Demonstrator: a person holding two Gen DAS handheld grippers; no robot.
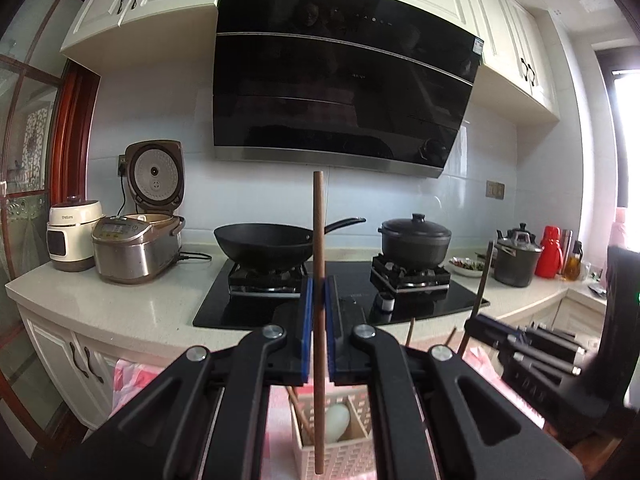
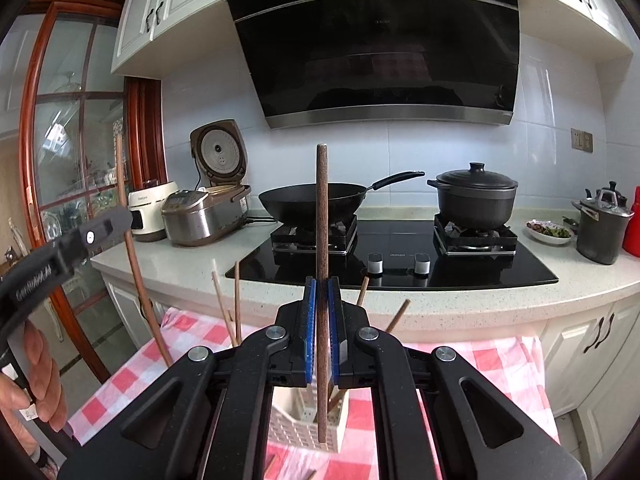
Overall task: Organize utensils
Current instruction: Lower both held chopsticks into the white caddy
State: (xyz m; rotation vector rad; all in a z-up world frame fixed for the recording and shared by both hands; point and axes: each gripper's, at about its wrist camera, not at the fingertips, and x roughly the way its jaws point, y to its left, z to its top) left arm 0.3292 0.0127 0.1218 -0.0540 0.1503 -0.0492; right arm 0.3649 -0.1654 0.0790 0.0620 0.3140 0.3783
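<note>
Kitchen cupboards and a black stove (image 2: pixel 392 256) fill the background. Below the grippers, a pale slotted basket (image 1: pixel 340 452) on a red checked cloth (image 2: pixel 120 384) holds several chopsticks (image 1: pixel 300 416) and a white spoon (image 1: pixel 338 420). The left gripper (image 1: pixel 319 292) has its fingers clamped on one upright chopstick (image 1: pixel 319 220). The right gripper (image 2: pixel 322 292) has its fingers clamped on another chopstick (image 2: pixel 322 208). Each stick's lower end hangs above the basket. The basket's far side is hidden behind the grippers.

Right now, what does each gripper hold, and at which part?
Each holds one upright wooden chopstick between its pads: left gripper chopstick and right gripper chopstick, both near mid-length.
</note>
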